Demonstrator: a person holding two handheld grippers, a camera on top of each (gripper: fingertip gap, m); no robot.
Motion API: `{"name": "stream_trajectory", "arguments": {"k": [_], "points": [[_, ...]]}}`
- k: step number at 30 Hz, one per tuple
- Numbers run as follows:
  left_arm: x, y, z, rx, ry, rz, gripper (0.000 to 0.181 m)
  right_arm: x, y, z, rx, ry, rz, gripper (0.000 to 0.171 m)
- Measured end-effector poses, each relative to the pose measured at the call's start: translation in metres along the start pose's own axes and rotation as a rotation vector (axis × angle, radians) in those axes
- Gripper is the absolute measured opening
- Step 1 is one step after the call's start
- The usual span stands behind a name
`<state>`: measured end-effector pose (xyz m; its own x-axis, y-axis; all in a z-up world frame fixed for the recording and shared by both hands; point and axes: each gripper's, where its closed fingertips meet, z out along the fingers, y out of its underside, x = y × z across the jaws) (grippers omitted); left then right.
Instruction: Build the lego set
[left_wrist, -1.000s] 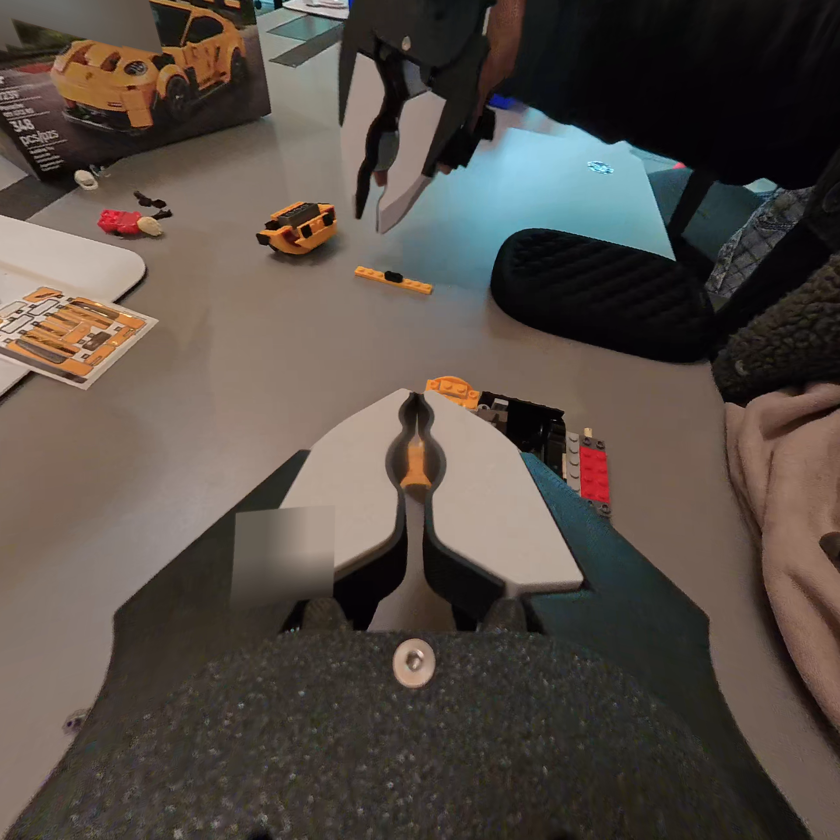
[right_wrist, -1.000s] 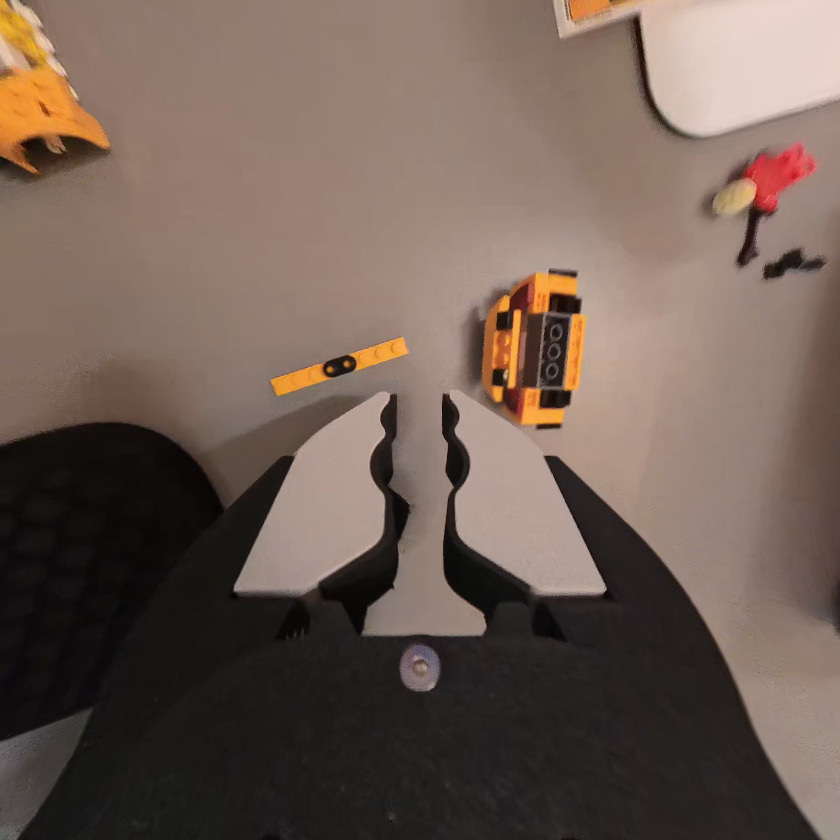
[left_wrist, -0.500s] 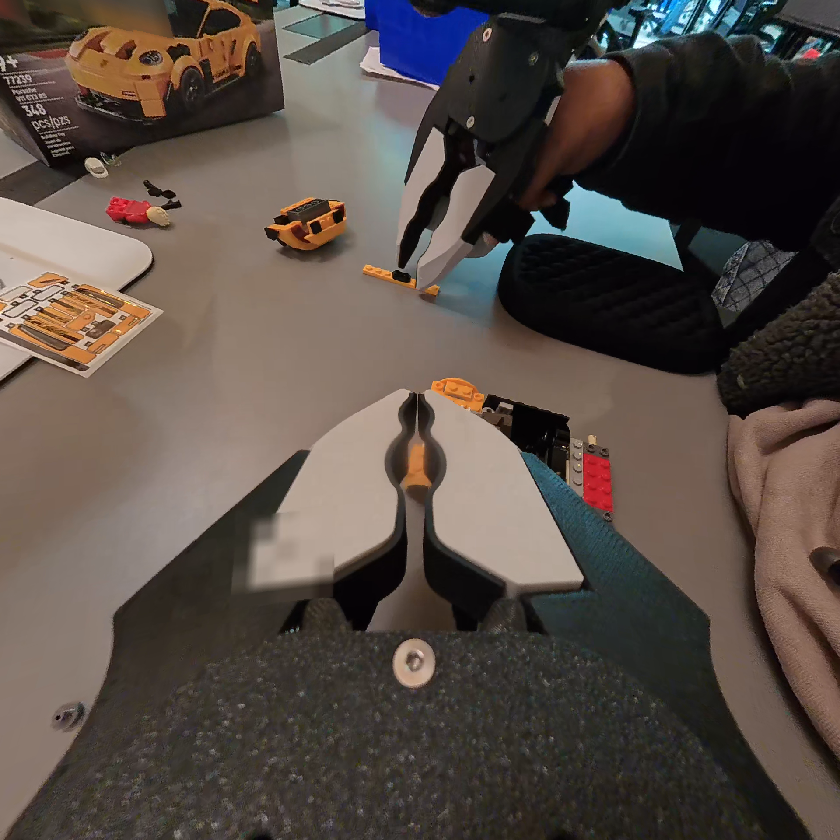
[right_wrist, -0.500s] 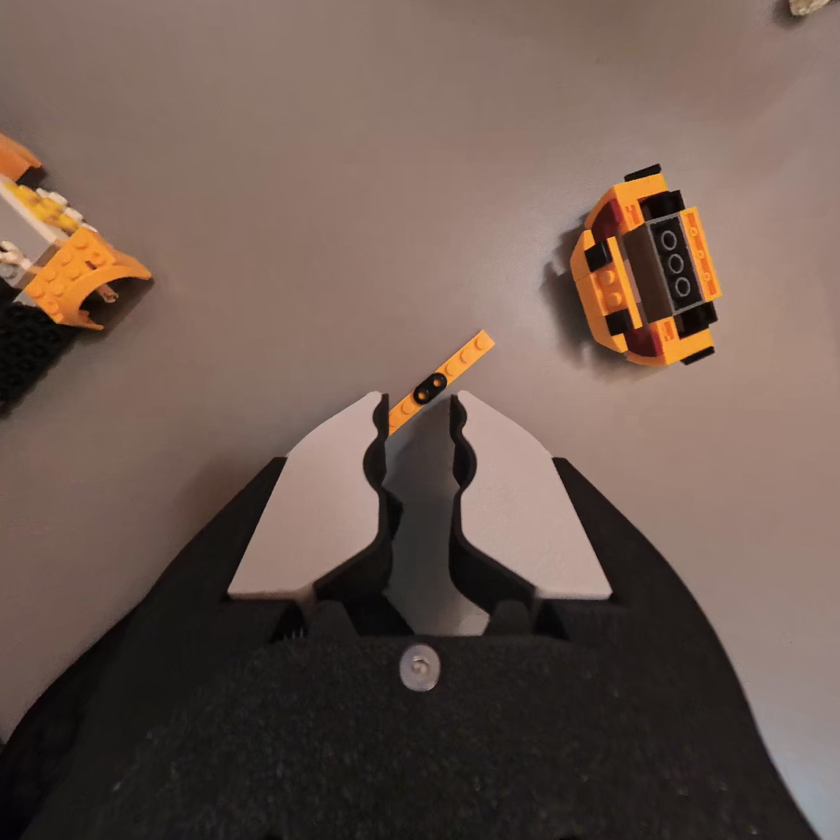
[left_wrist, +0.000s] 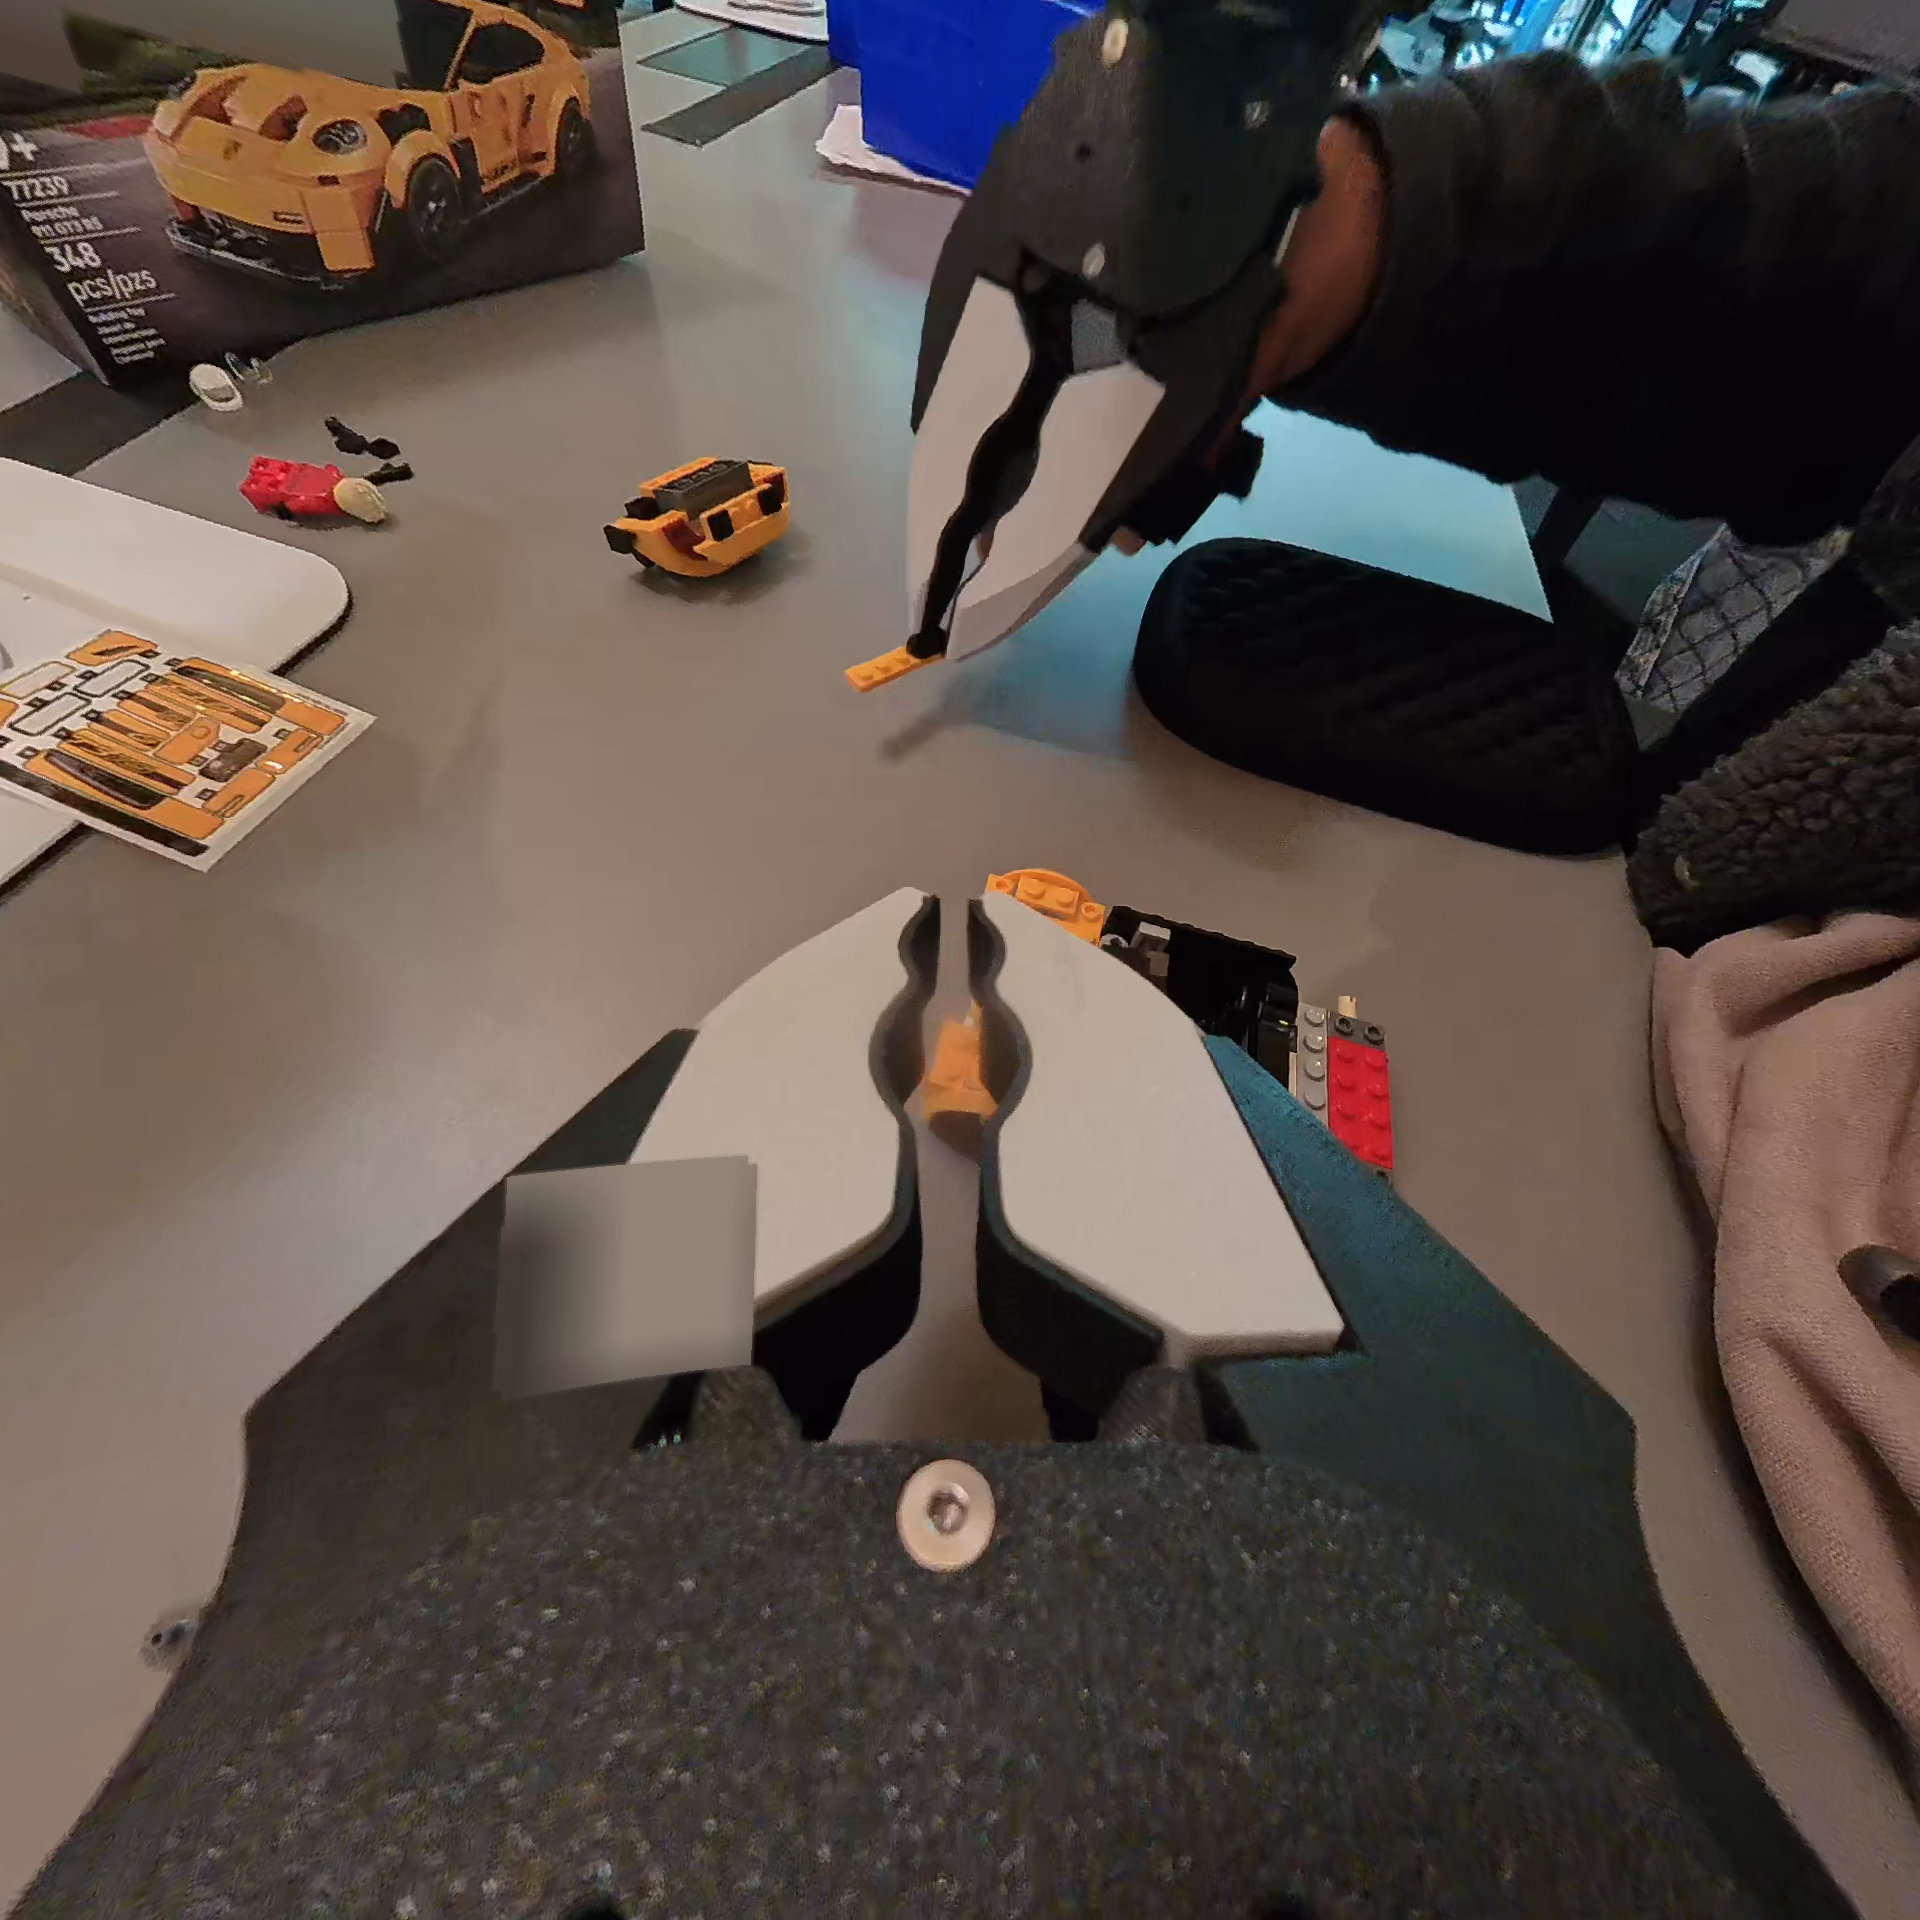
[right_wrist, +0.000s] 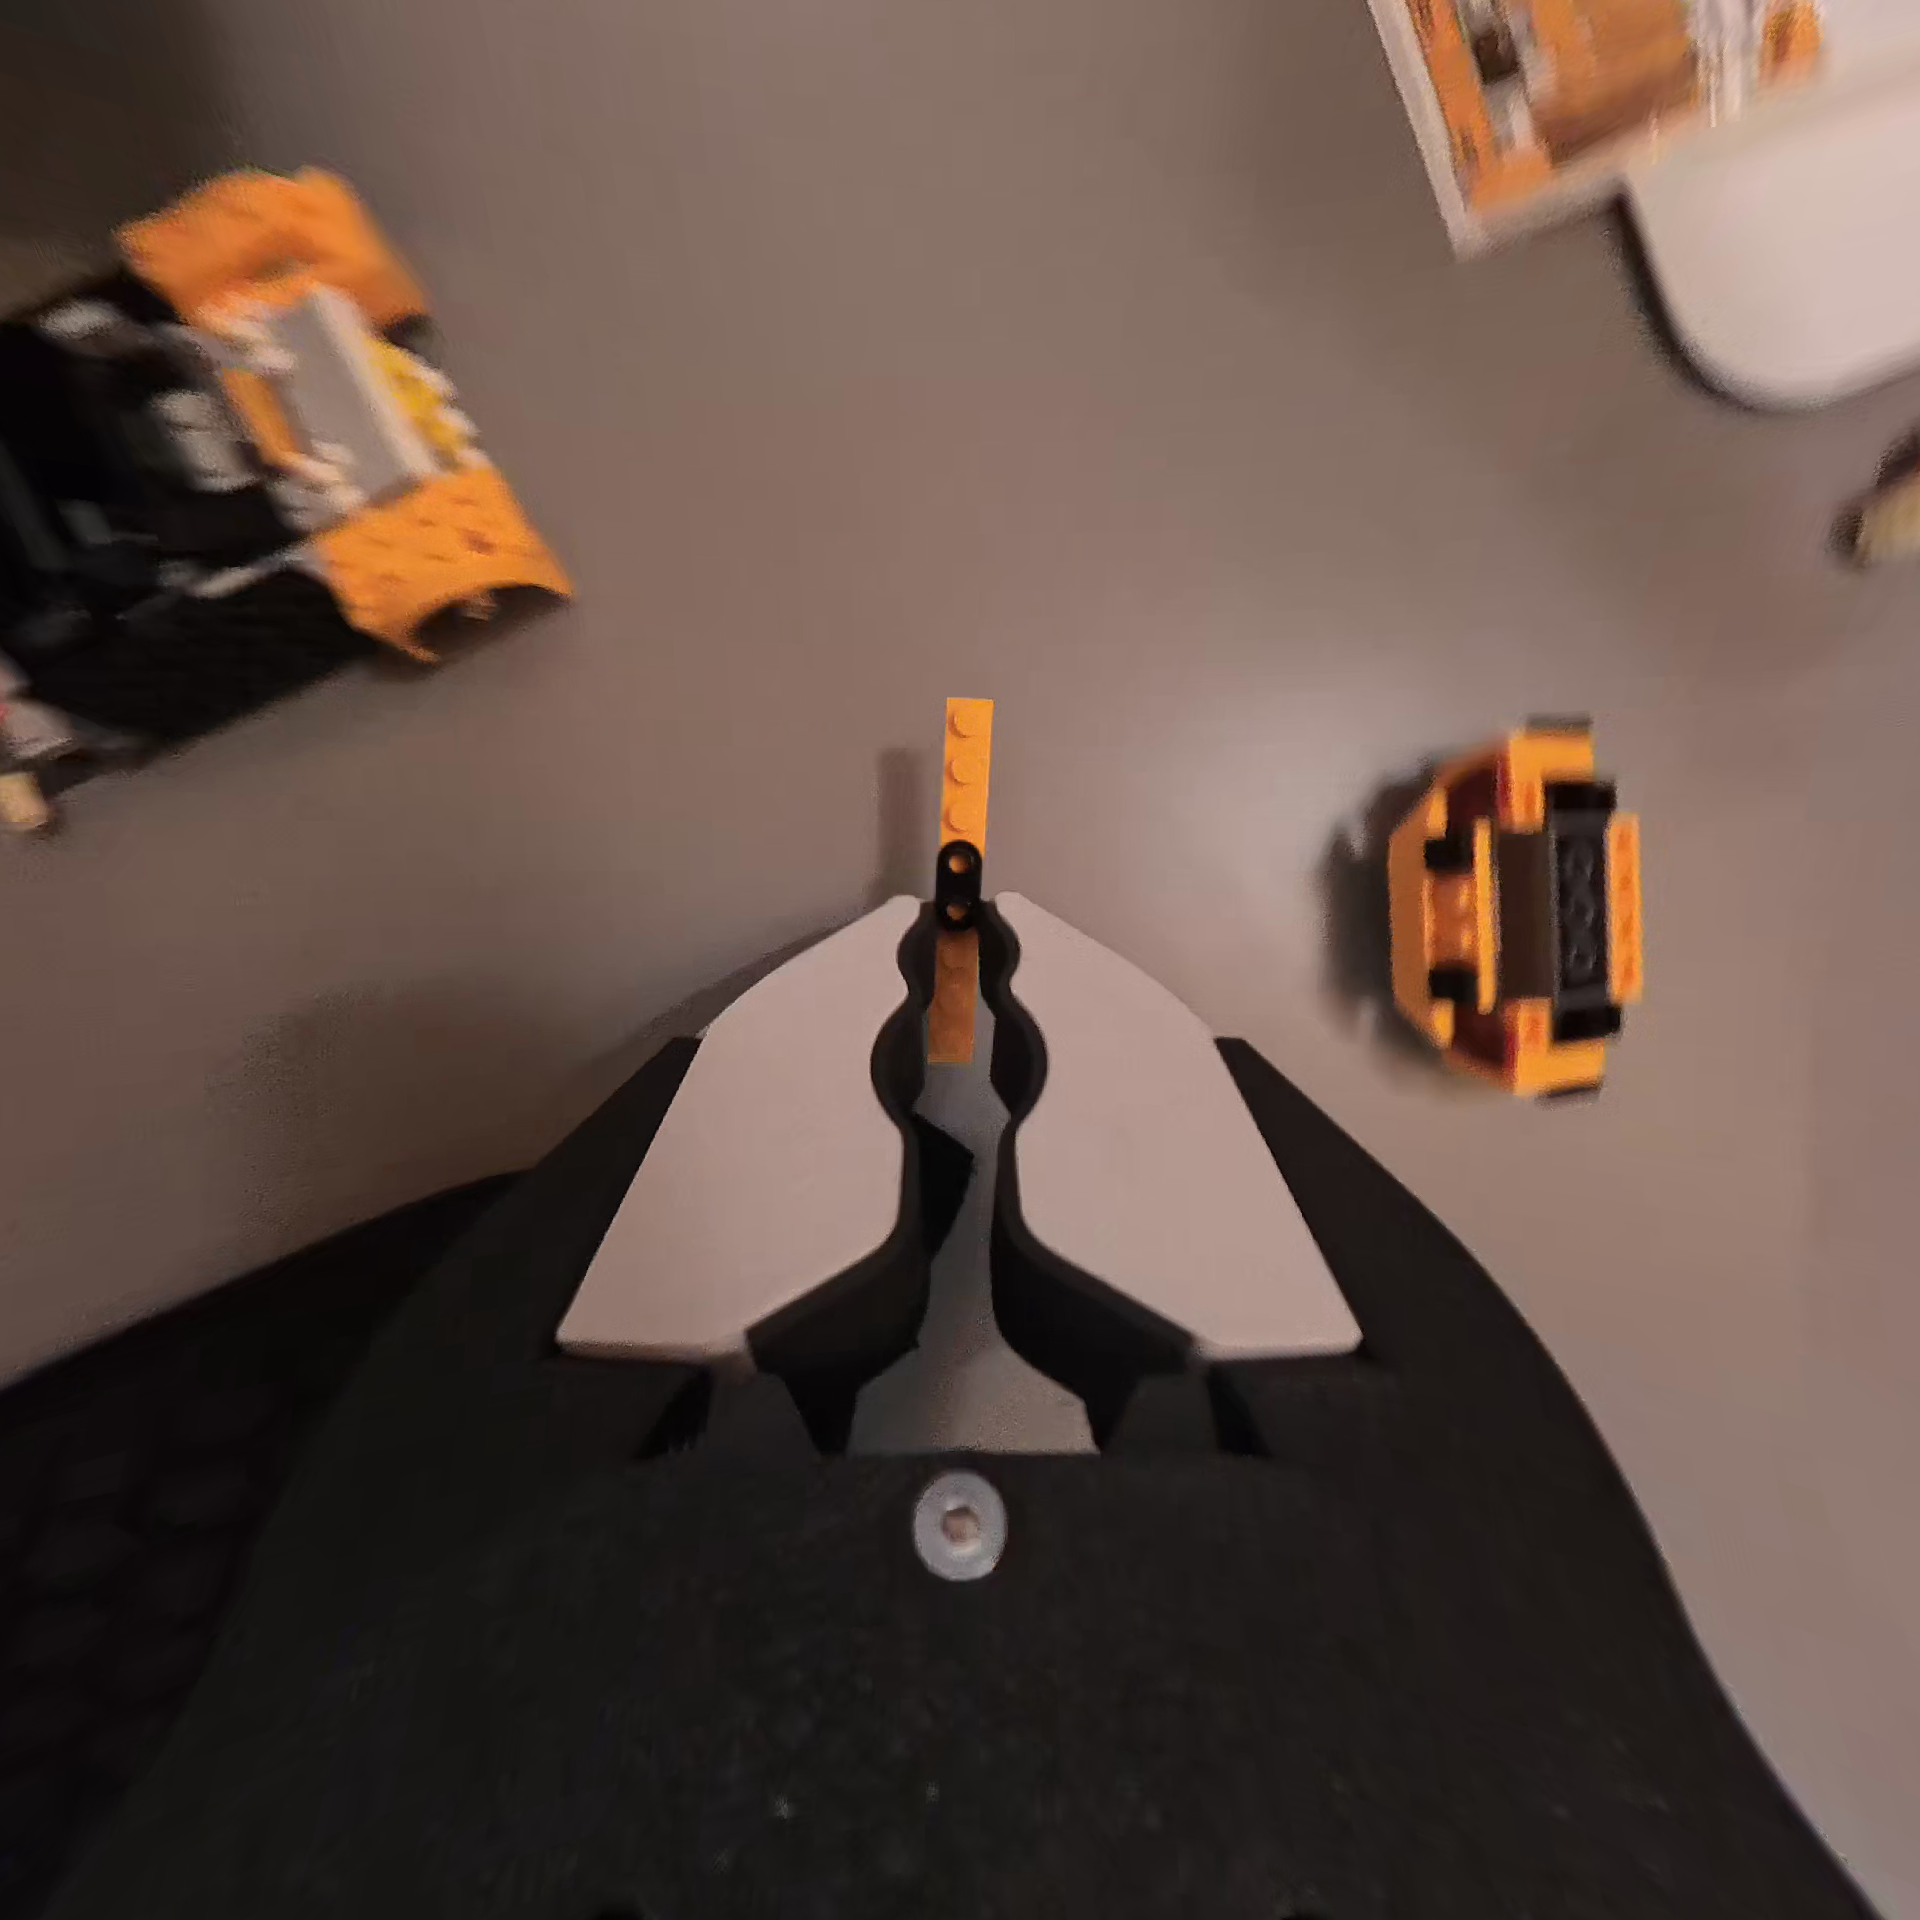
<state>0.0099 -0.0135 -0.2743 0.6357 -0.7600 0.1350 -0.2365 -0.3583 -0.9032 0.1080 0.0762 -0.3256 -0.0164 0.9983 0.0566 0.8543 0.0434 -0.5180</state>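
Holding the chassis (left_wrist: 1195, 961) down just ahead and right of my left gripper (left_wrist: 953, 914), jaws nearly shut on its orange part. Farther ahead, my right gripper (left_wrist: 940, 649) lifts the plate (left_wrist: 894, 665).

Pinched in my right gripper (right_wrist: 961, 909), the plate (right_wrist: 966, 774) points forward; chassis (right_wrist: 291, 416) far left. Next, I judge: carry it there, align studs.

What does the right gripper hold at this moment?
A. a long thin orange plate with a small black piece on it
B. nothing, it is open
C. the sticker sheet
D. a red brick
A: the right gripper is shut on the long thin orange plate, lifted off the grey table.
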Motion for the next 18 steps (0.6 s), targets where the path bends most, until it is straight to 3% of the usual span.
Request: {"name": "stream_trajectory", "arguments": {"k": [5,12,18], "points": [[0.004,-0.005,0.007,-0.056,0.052,0.083,0.017,-0.044,-0.047,-0.021,0.084,-0.134,-0.327,0.007],[0.012,-0.003,0.011,-0.183,0.080,0.280,0.016,-0.080,-0.085,-0.016,0.067,-0.265,-0.383,0.007],[0.012,0.001,0.006,-0.206,0.070,0.309,0.008,-0.084,-0.092,-0.011,0.063,-0.289,-0.377,0.007]]}}
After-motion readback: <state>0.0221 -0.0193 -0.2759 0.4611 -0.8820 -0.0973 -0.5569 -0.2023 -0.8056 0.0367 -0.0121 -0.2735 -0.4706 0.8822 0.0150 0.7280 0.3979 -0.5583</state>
